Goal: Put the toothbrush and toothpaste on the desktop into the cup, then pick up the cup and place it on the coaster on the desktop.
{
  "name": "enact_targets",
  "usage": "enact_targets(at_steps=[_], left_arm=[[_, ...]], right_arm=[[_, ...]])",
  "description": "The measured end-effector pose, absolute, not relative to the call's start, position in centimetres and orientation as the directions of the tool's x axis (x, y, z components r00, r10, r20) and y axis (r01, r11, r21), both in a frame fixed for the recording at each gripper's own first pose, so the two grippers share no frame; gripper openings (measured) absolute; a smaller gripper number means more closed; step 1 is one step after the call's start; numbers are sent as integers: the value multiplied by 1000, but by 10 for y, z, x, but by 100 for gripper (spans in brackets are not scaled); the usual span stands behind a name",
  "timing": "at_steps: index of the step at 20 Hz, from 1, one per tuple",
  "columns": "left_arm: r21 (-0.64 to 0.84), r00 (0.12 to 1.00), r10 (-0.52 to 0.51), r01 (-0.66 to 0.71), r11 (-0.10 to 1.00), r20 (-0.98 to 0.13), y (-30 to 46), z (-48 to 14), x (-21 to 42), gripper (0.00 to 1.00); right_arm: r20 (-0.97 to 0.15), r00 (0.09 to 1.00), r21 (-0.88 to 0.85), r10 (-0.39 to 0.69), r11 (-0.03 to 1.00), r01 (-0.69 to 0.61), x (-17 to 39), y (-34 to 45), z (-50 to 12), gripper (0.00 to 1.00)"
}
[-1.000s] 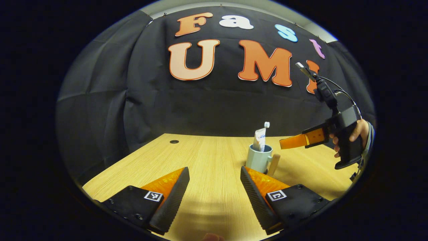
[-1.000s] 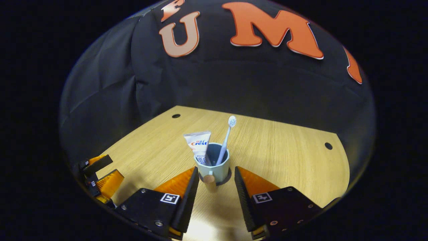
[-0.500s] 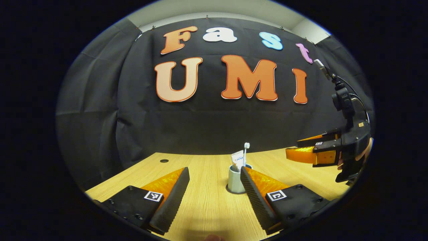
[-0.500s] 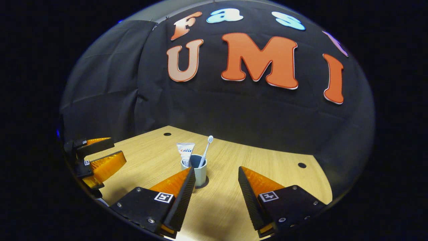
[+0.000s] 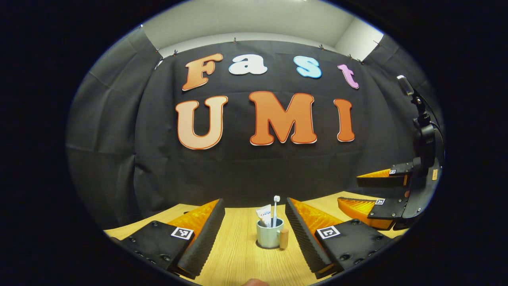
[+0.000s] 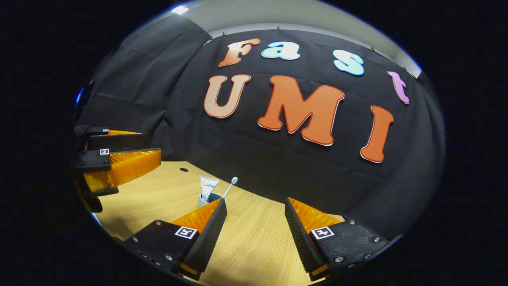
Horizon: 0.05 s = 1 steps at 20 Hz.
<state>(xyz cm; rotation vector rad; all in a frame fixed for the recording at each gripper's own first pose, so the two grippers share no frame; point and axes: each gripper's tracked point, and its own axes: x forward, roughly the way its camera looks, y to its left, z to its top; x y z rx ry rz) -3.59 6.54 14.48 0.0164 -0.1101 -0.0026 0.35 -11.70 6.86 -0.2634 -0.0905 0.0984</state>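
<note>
A pale blue cup (image 5: pixel 269 237) with a wooden handle (image 5: pixel 283 238) stands upright on the wooden table (image 5: pixel 238 264), on a dark coaster (image 5: pixel 260 246). A toothbrush (image 5: pixel 275 210) and a toothpaste tube (image 5: pixel 264 215) stand in it. My left gripper (image 5: pixel 254 201) is open, well back from the cup, with nothing between its fingers. The right gripper (image 5: pixel 348 190) hangs open at the right. In the right gripper view the cup (image 6: pixel 210 196) is partly hidden behind one finger, with the toothpaste tube (image 6: pixel 207 186) and toothbrush (image 6: pixel 229 186) above it. My right gripper (image 6: pixel 256 201) is open, and the left gripper (image 6: pixel 152 145) floats at the left.
The table (image 6: pixel 158 194) has a small round hole (image 6: pixel 183 169) near its far edge. The black cloth wall stands close behind the table. A pale ceiling shows above the cloth.
Both grippers have drawn back from the cup and tilted upward, so the cup looks smaller and farther off. Both stayed open. The cup has not moved.
</note>
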Motion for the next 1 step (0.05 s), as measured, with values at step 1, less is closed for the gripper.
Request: enact_targets(at_steps=[1], left_arm=[[17, 992, -3, 1, 1000, 127, 63, 149, -37, 99]], right_arm=[[96, 990, -247, 103, 966, -76, 1, -121, 70, 89]])
